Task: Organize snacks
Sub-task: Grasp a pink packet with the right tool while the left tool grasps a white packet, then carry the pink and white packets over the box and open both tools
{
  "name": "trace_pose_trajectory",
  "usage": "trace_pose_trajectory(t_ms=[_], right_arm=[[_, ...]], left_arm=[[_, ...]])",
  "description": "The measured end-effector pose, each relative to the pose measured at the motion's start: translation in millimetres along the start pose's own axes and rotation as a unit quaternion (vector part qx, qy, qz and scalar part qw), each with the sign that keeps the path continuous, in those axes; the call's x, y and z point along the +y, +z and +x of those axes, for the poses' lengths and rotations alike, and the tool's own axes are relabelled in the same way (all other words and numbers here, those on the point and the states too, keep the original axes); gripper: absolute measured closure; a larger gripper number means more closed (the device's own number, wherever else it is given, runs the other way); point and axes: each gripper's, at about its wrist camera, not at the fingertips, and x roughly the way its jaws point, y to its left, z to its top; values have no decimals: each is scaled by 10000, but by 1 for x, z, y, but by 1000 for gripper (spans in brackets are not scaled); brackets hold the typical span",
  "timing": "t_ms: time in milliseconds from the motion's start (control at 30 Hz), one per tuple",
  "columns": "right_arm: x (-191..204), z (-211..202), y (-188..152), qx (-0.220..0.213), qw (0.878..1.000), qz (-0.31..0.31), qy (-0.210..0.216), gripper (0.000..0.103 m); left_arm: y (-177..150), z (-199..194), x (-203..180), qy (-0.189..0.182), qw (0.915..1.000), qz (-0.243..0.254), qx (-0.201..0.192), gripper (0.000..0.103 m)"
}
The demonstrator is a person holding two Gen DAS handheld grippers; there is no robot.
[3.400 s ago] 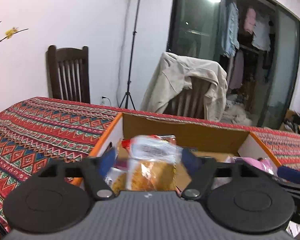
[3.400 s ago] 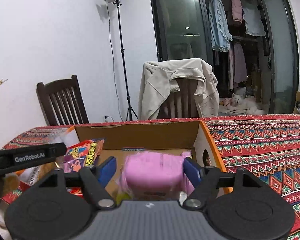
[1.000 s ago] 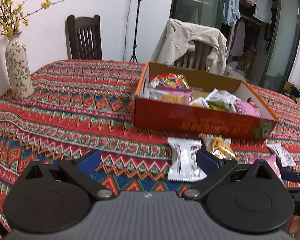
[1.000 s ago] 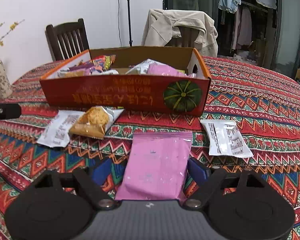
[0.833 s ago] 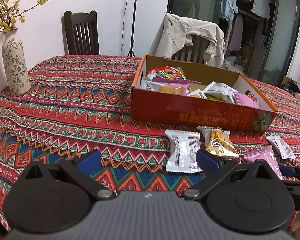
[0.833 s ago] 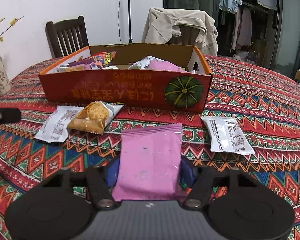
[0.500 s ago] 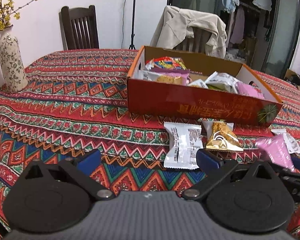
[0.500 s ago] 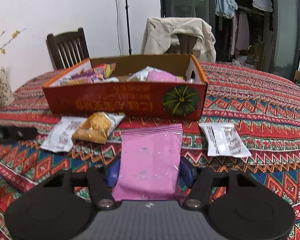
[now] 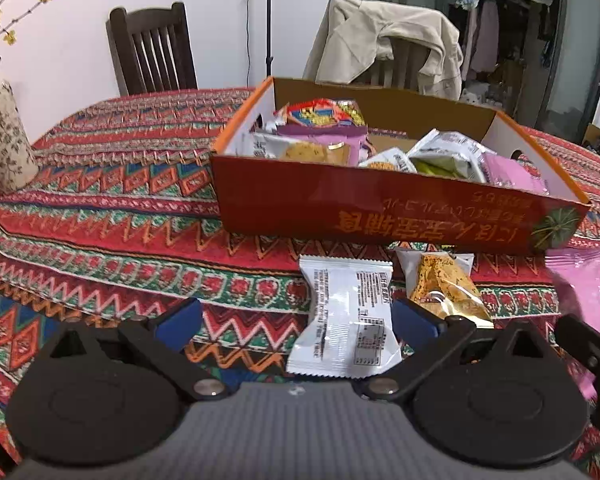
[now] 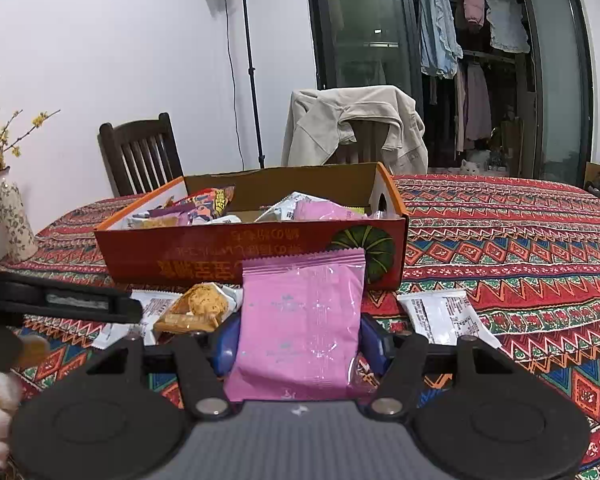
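Fingers on my right gripper (image 10: 298, 342) have just closed and now clamp the pink packet (image 10: 300, 320), lifted in front of the cardboard box (image 10: 228, 254). My left gripper (image 9: 296, 322) hangs spread wide with nothing pinched; the white packet (image 9: 346, 320) lies on the tablecloth (image 9: 100, 216) between its blue pads, just in front of the box. A cracker packet (image 9: 440, 284) lies beside it, also before the box. More snacks fill the box.
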Motion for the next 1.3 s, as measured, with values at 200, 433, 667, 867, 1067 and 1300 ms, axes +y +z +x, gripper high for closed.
trace_pose_trajectory(t_ms=[200, 433, 667, 867, 1067, 1300], right_arm=[[2, 2, -4, 42, 10000, -54, 44, 42], [8, 1, -9, 47, 9998, -183, 85, 42], [9, 2, -10, 77, 9998, -195, 72, 42], [9, 1, -10, 43, 9998, -206, 55, 42], [8, 1, -10, 13, 9998, -215, 30, 42], [10, 0, -9, -10, 9997, -256, -2, 42]], left_arm=[[-5, 13, -9, 88, 9999, 108, 53, 0], [-10, 14, -10, -67, 9998, 182, -85, 26], [-15, 7, -10, -434, 9980, 343, -297, 56], [-13, -1, -5, -526, 9972, 242, -467, 57], [-10, -12, 1, -627, 9954, 152, -710, 57], [-7, -20, 10, -741, 9935, -1, -859, 57]])
